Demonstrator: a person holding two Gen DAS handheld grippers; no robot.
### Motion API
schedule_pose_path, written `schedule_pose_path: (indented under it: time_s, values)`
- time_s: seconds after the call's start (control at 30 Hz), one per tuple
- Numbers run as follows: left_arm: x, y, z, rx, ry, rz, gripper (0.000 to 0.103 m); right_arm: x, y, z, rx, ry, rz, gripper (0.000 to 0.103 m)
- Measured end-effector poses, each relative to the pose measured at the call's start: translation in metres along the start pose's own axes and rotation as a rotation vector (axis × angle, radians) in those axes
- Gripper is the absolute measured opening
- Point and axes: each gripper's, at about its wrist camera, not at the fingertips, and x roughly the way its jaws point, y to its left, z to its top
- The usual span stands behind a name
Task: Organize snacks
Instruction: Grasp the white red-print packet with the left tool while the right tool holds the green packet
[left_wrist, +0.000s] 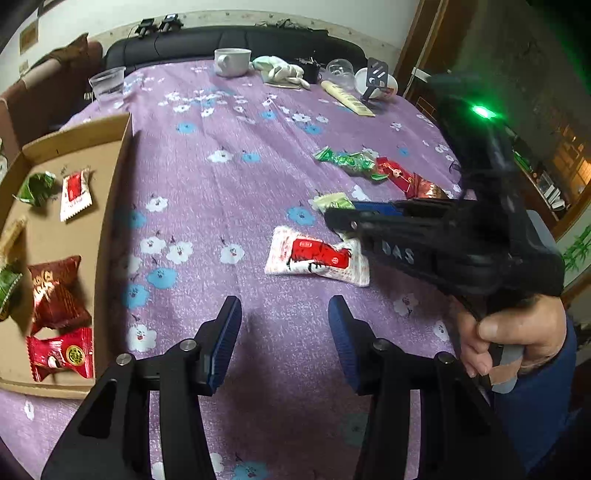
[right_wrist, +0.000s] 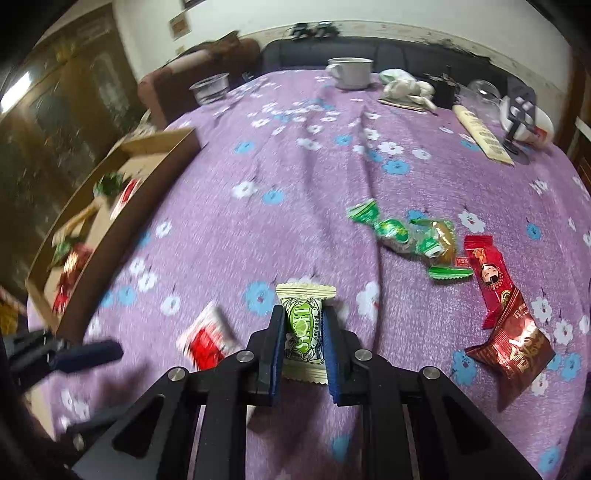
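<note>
My right gripper (right_wrist: 303, 334) is clamped on the green candy (right_wrist: 303, 325); I'd lift straight, then carry it to the box (left_wrist: 122, 184) at the table's left edge. Left gripper (left_wrist: 284, 325) stands apart, empty.

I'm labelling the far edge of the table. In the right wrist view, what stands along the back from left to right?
Clear plastic cup → white mug → crumpled white cloth → cream tube lying flat → black stand leaning at the white bowl.

Right hand-held gripper (right_wrist: 304, 328) clamped, tilted downward; left hand-held gripper (left_wrist: 284, 325) part-open, empty.
</note>
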Motion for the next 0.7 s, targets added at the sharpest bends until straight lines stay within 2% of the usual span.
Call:
schedule_pose_path:
  time_s: [0.07, 0.13, 0.17, 0.27, 0.43, 0.57, 0.67, 0.7]
  values:
    - [-0.001, 0.005, 0.001, -0.021, 0.005, -0.007, 0.047, -0.003, 0.009, -0.005, -0.052, 0.014, 0.037, 0.019]
    - [-0.002, 0.011, 0.001, -0.048, 0.011, -0.025, 0.047, -0.007, 0.022, -0.011, -0.102, 0.034, 0.16, 0.019]
    - [-0.002, 0.013, 0.002, -0.062, 0.014, -0.032, 0.047, -0.008, 0.025, -0.012, -0.102, 0.029, 0.185, 0.019]
    - [-0.001, 0.016, 0.003, -0.074, 0.012, -0.03, 0.047, -0.012, 0.018, -0.008, -0.035, -0.001, 0.17, 0.019]
    - [0.011, 0.01, 0.0, -0.073, 0.045, -0.045, 0.047, -0.025, -0.004, -0.002, 0.092, -0.084, 0.197, 0.019]
    - [0.016, 0.003, 0.001, -0.059, 0.026, -0.022, 0.047, -0.026, -0.012, -0.002, 0.136, -0.096, 0.191, 0.019]
    - [0.024, -0.004, 0.001, -0.03, 0.016, 0.063, 0.043, -0.027, -0.013, 0.002, 0.137, -0.109, 0.2, 0.019]
    - [0.025, -0.007, 0.001, -0.013, 0.0, 0.091, 0.034, -0.028, -0.012, 0.003, 0.134, -0.113, 0.2, 0.019]
